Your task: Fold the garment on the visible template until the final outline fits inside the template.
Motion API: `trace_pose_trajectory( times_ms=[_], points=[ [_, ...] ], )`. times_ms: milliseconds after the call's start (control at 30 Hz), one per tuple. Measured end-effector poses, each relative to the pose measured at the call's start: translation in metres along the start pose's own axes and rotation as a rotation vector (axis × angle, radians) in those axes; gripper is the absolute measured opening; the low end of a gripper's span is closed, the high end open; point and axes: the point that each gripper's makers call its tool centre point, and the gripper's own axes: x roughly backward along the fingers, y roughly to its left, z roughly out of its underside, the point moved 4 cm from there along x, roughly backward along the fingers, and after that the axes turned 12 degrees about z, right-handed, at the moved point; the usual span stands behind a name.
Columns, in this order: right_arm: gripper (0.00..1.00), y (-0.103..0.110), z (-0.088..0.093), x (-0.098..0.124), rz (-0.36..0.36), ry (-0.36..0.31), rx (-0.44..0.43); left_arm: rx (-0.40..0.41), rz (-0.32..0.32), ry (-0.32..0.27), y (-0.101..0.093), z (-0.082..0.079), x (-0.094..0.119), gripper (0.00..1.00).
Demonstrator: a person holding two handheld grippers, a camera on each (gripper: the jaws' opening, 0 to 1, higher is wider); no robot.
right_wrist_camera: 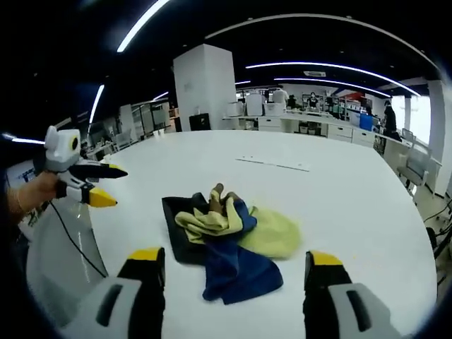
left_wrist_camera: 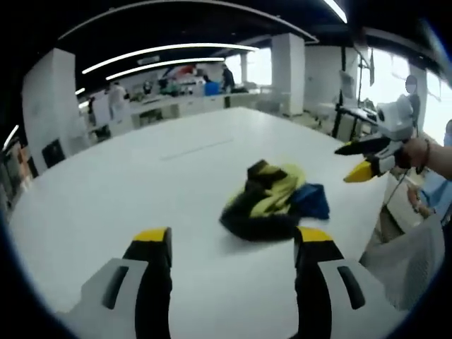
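We see the garment [right_wrist_camera: 226, 236] crumpled in a heap on the white table [right_wrist_camera: 353, 191]. We hold the left gripper [left_wrist_camera: 233, 244] and right gripper [right_wrist_camera: 232, 265] on opposite sides of the garment, jaws apart and empty, probably ready to spread it.

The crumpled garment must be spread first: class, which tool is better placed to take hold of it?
Probably right. The right tool faces the garment close between its open jaws; from the left tool it lies farther off.

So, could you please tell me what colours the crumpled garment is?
The garment is black, yellow and blue, clearest in the right gripper view.
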Motion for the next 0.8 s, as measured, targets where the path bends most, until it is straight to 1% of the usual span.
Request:
trace_pose_trajectory(
  times_ms=[33, 67, 100, 133, 200, 300, 400, 467, 533, 600, 667, 767, 800],
  points=[
    [0.77, 0.001, 0.000, -0.002, -0.007, 0.007, 0.006, 0.002, 0.004, 0.002, 0.000, -0.001, -0.003, 0.62],
    [0.75, 0.003, 0.003, -0.006, -0.022, 0.029, 0.016, 0.005, 0.018, 0.005, -0.002, -0.001, -0.007, 0.61],
    [0.74, 0.004, 0.003, -0.009, -0.020, 0.031, 0.015, 0.003, 0.027, 0.005, -0.002, -0.002, -0.010, 0.59],
    [0.74, 0.005, 0.004, -0.012, -0.025, 0.030, 0.016, -0.002, 0.031, 0.006, 0.003, -0.001, -0.013, 0.59],
    [0.72, 0.007, 0.007, -0.018, -0.042, 0.036, 0.016, -0.009, 0.041, 0.014, 0.005, 0.001, -0.019, 0.58],
    [0.67, 0.015, 0.008, -0.025, -0.060, 0.050, 0.029, -0.003, 0.056, 0.018, 0.008, 0.001, -0.031, 0.55],
    [0.59, 0.017, 0.007, -0.033, -0.061, 0.040, 0.057, -0.004, 0.062, 0.015, 0.012, 0.001, -0.038, 0.52],
    [0.55, 0.018, 0.009, -0.038, -0.067, 0.042, 0.064, -0.010, 0.069, 0.015, 0.013, 0.000, -0.045, 0.49],
    [0.53, 0.021, 0.009, -0.044, -0.085, 0.045, 0.074, -0.011, 0.081, 0.020, 0.014, 0.001, -0.051, 0.45],
    [0.53, 0.023, 0.010, -0.049, -0.094, 0.049, 0.081, -0.016, 0.090, 0.028, 0.017, 0.003, -0.057, 0.44],
    [0.48, 0.026, 0.010, -0.052, -0.102, 0.048, 0.116, -0.021, 0.095, 0.030, 0.018, 0.003, -0.063, 0.43],
    [0.39, 0.029, 0.012, -0.059, -0.106, 0.045, 0.168, -0.008, 0.105, 0.048, 0.022, 0.008, -0.071, 0.41],
    [0.38, 0.030, 0.014, -0.061, -0.108, 0.046, 0.184, -0.005, 0.106, 0.050, 0.022, 0.007, -0.074, 0.39]
  ],
)
